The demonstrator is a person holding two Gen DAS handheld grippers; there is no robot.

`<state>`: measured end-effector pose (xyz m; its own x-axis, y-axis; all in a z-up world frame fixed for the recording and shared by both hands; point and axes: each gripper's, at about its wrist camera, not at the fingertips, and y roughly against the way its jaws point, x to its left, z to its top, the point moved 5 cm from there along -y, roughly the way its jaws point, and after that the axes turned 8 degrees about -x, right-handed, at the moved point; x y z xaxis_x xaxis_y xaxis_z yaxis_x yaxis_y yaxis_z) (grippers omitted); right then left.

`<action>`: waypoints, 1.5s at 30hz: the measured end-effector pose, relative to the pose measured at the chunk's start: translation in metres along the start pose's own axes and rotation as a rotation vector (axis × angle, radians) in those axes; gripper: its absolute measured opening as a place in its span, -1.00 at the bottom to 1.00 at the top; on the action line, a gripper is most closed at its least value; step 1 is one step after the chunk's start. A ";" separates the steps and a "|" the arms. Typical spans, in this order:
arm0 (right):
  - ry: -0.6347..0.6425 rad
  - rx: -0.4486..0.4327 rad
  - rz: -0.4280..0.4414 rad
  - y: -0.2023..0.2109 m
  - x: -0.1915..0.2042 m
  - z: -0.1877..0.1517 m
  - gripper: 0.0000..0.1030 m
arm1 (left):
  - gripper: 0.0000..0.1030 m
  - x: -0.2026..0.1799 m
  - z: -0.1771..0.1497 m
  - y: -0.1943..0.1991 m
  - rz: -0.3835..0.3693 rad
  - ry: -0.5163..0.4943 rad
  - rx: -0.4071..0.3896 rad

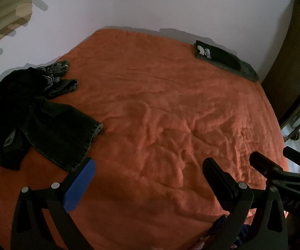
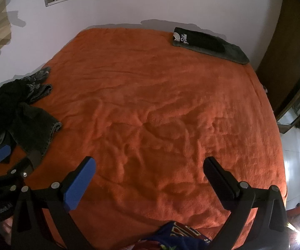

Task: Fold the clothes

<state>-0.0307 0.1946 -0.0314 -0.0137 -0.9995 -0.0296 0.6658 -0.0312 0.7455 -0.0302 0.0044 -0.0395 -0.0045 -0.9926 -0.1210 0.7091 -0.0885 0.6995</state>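
Several dark unfolded clothes [image 1: 35, 112] lie heaped at the left edge of an orange bed [image 1: 160, 114], while a folded dark garment [image 1: 222, 59] rests at its far right corner. Left tool [image 1: 150, 177] and right tool [image 2: 150, 177] hover above the bed, jaws wide apart and empty.

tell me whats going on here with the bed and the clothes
A person is holding two grippers over a bed with an orange blanket. The left gripper and right gripper are both open and hold nothing. A heap of dark unfolded clothes lies at the left edge, and a folded dark garment sits at the far right corner. No piece is being folded now.
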 end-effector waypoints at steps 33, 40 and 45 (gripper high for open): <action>0.012 0.013 0.016 -0.008 0.000 -0.003 1.00 | 0.99 0.013 -0.006 -0.014 -0.011 0.053 0.056; 0.018 0.013 0.024 -0.008 0.005 -0.001 1.00 | 0.99 0.018 -0.001 -0.008 -0.002 0.058 0.039; 0.031 0.007 0.025 -0.006 0.008 0.001 1.00 | 0.99 0.024 0.003 -0.006 -0.001 0.066 0.032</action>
<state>-0.0350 0.1866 -0.0354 0.0262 -0.9992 -0.0315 0.6603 -0.0064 0.7510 -0.0360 -0.0192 -0.0445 0.0416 -0.9850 -0.1672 0.6862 -0.0935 0.7214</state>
